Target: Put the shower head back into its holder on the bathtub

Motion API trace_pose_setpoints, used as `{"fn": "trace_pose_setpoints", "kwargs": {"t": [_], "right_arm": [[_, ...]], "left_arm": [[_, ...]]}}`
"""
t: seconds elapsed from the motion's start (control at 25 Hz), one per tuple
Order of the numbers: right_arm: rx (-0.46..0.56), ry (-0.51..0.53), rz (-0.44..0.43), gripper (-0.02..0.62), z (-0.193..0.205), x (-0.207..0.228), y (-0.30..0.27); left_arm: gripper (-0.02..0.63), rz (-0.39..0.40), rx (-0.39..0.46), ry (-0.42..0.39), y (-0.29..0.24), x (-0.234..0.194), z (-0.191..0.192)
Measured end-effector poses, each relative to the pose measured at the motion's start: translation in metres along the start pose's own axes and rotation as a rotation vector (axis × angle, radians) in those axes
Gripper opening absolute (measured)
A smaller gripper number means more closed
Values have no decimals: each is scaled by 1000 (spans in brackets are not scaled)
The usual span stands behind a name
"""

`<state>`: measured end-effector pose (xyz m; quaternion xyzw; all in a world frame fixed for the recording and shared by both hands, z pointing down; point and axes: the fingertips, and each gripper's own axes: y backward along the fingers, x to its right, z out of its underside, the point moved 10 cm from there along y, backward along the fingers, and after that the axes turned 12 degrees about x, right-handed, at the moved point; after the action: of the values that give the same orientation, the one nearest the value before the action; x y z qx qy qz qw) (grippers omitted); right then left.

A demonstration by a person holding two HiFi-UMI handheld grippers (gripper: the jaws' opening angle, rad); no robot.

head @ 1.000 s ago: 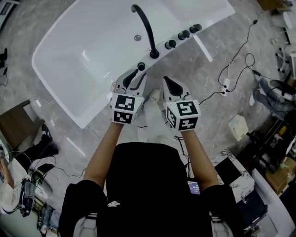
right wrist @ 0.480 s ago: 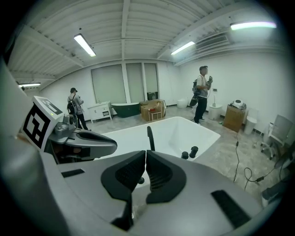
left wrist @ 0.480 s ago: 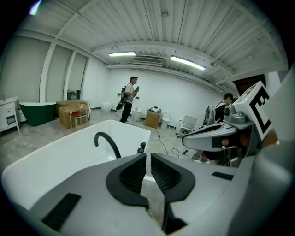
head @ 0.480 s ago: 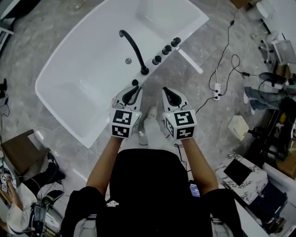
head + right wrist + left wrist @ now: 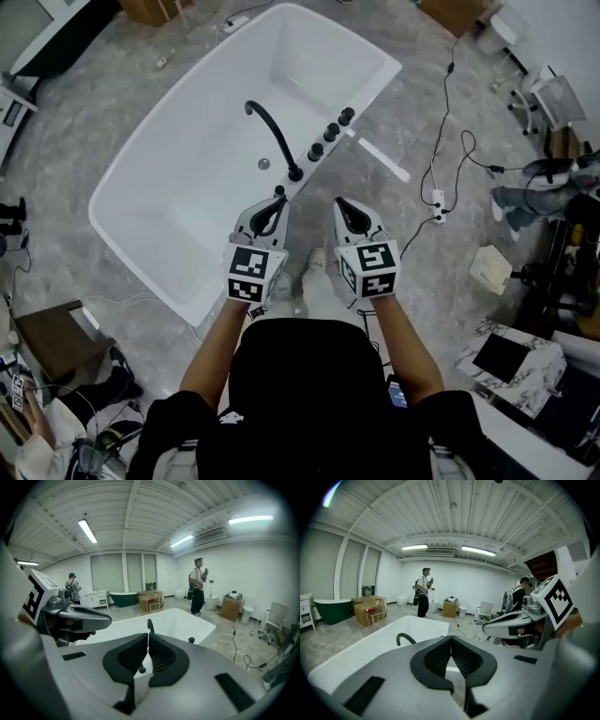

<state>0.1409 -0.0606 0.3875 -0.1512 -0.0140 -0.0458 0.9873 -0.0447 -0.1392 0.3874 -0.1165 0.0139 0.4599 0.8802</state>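
The white bathtub (image 5: 141,202) lies ahead, with a black curved faucet (image 5: 274,136) and three black knobs (image 5: 331,131) on its near rim. A small black piece, apparently the shower head (image 5: 279,190), sits in the rim beside the faucet's base. My left gripper (image 5: 277,201) hovers just short of it. Its jaws have just been closing and now meet, with nothing between them (image 5: 451,638). My right gripper (image 5: 341,202) is held alongside over the floor, shut and holding nothing (image 5: 147,636). The faucet (image 5: 150,625) shows beyond its jaws.
Cables and a power strip (image 5: 437,199) trail over the grey floor right of the tub. Furniture and boxes (image 5: 487,265) crowd the right side, and a brown stand (image 5: 52,337) sits at the left. People stand far across the room (image 5: 423,591).
Both grippers have lifted up and back from the tub rim, so the whole tub now shows. The left jaws, spread a second ago, have closed.
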Motion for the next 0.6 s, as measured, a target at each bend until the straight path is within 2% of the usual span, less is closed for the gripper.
{"fn": "trace_pose_setpoints", "kwargs": {"t": [0.24,0.6], "right_arm": [[89,15,30,25,-25,-16,25],[194,38,65,25,-53,-44,61]], "left_arm": [[15,32,48,-51,26,9,-28],[15,93,143,-83,65,24,-71]]}}
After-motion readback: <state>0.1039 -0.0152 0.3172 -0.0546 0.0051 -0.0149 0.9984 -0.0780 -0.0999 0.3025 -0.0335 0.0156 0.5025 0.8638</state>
